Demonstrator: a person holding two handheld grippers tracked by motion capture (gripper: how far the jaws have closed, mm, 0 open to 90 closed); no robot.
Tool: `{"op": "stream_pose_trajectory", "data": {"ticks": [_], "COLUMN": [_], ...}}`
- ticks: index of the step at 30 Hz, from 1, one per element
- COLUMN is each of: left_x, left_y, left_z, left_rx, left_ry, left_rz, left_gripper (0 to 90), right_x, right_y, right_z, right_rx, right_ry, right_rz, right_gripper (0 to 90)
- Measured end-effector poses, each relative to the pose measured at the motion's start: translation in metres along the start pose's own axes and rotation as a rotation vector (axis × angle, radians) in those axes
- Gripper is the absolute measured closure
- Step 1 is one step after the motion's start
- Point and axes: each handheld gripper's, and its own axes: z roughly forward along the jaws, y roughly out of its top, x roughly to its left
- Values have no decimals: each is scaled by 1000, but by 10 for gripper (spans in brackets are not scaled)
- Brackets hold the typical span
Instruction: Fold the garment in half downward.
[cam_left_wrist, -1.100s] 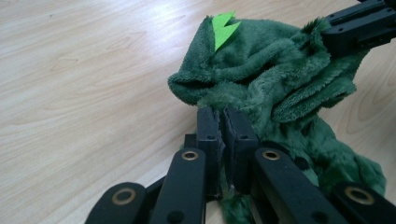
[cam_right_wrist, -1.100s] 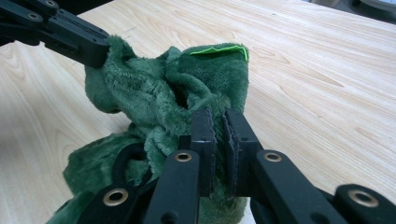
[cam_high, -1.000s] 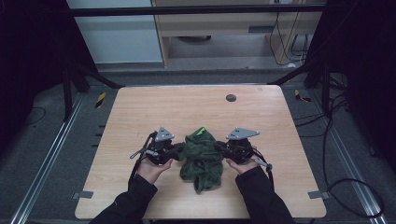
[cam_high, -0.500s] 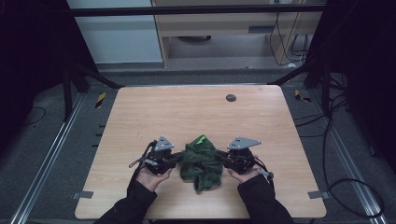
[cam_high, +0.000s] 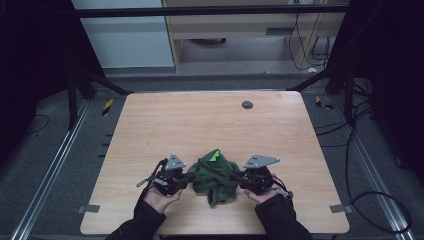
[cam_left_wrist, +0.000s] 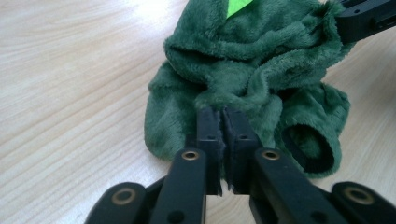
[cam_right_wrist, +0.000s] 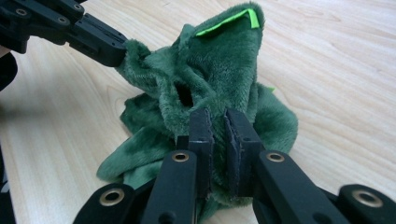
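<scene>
as both tools (cam_high: 189, 178) lowered, green garment (cam_high: 216, 174) bunched tighter.

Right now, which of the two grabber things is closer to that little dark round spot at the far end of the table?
The right gripper, slightly. The dark round spot lies far ahead of both; the left gripper sits farther to its left, across the green cloth.

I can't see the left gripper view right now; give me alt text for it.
The left gripper has its two black jaws closed on a fold of a crumpled green plush cloth lying on a light wooden table. The right gripper grips the cloth's far edge at top right.
</scene>
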Motion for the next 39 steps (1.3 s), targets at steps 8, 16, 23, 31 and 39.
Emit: {"op": "stream_pose_trajectory", "data": {"ticks": [8, 16, 23, 31, 39], "left_x": [-3, -7, -8, -8, -5], "left_y": [-8, -12, -17, -20, -18], "left_z": [8, 10, 11, 4, -16], "left_rx": [30, 56, 65, 56, 18], "left_ry": [-6, -3, -8, -12, -7], "left_rz": [-1, -2, -13, -26, -41], "left_gripper": [885, 891, 889, 874, 813], "right_x": [6, 7, 8, 9, 2], "right_y": [-11, -19, -28, -27, -18], "right_z": [2, 3, 7, 3, -16], "right_rx": [34, 65, 104, 89, 17], "right_ry": [23, 31, 33, 32, 0], "right_rz": [12, 34, 47, 55, 67], "right_gripper": [817, 811, 786, 740, 720]}}
